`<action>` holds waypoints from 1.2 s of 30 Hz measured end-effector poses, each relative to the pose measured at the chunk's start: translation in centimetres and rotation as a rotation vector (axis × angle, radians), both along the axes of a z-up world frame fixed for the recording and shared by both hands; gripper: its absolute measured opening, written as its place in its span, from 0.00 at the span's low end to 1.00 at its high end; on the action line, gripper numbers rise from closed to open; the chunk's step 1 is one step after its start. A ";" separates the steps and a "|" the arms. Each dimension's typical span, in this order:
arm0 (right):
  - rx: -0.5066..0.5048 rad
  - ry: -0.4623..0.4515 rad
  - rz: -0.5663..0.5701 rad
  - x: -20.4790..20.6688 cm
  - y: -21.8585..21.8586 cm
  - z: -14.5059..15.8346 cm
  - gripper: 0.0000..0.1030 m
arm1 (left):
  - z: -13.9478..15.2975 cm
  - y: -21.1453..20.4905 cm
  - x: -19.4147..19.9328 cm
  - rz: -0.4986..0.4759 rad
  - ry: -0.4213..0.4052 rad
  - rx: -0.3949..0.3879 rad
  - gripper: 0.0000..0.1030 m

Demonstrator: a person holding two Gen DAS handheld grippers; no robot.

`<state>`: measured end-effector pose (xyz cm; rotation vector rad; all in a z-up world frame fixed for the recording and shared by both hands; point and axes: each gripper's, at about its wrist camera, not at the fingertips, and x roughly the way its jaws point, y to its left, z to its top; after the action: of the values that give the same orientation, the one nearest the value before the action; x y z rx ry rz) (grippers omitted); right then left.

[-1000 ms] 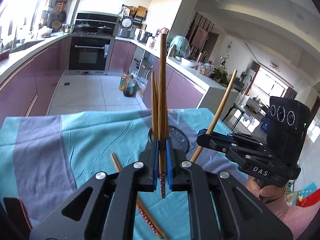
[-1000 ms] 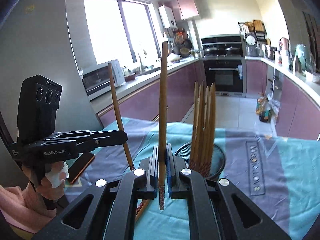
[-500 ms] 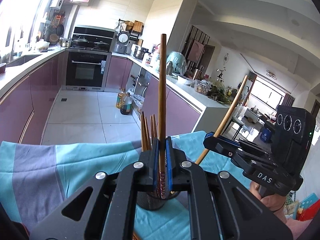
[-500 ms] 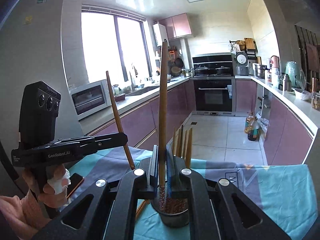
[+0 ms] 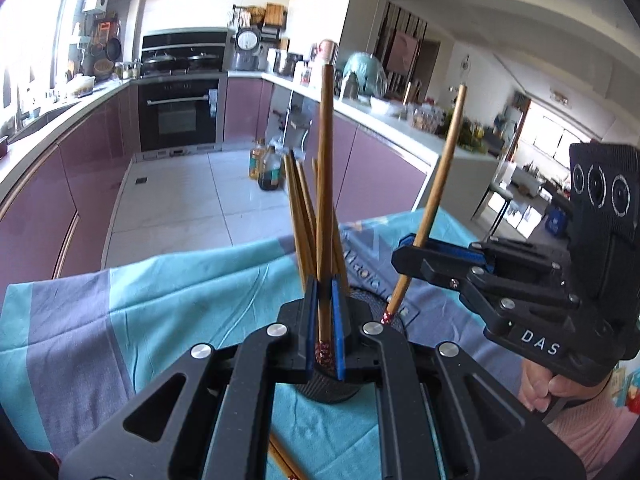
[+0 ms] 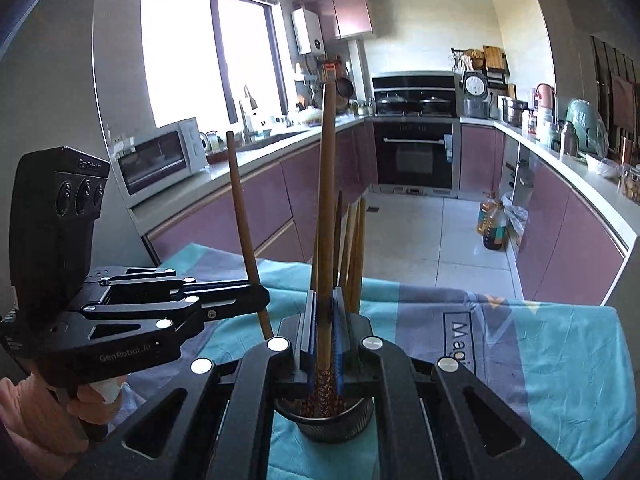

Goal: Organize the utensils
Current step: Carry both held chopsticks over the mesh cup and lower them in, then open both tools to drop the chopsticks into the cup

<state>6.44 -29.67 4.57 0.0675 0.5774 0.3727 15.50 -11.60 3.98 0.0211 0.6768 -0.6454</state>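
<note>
My left gripper (image 5: 325, 320) and right gripper (image 6: 325, 336) each clamp a chopstick (image 5: 325, 200) upright over the holder (image 6: 325, 420); I should lower straight, then release.

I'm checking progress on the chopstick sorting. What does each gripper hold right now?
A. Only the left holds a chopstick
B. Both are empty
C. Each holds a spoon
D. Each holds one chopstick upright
D: the left gripper and the right gripper each clamp one upright chopstick above the holder.
</note>
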 end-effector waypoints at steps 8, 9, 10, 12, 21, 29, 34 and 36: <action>-0.014 0.078 -0.001 1.4 0.3 -2.0 0.06 | -2.3 -0.5 1.6 -0.005 0.077 0.043 0.07; -0.015 0.082 -0.004 1.5 0.1 -2.3 0.06 | -2.5 -0.4 1.8 -0.003 0.080 0.046 0.07; -0.013 0.088 -0.008 1.7 0.1 -2.4 0.06 | -2.8 -0.4 2.1 -0.001 0.084 0.050 0.07; -0.009 0.092 -0.011 1.6 0.1 -2.7 0.06 | -3.1 -0.5 2.5 0.005 0.088 0.051 0.07; -0.002 0.106 -0.012 1.9 0.4 -3.2 0.07 | -3.7 -0.9 3.9 0.016 0.124 0.035 0.08; 0.017 0.104 -0.001 1.4 0.5 -3.3 0.08 | -4.1 -0.8 3.3 0.043 0.110 0.033 0.14; 0.043 0.082 0.015 0.3 0.4 -3.0 0.13 | -3.6 0.7 1.3 0.074 0.040 0.016 0.37; 0.056 0.066 0.029 -0.6 0.5 -2.9 0.18 | -3.2 1.5 0.7 0.096 0.011 0.013 0.44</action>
<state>5.87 -29.13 1.72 0.1257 0.6336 0.4156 16.25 -10.11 0.79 -0.0028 0.6888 -0.5496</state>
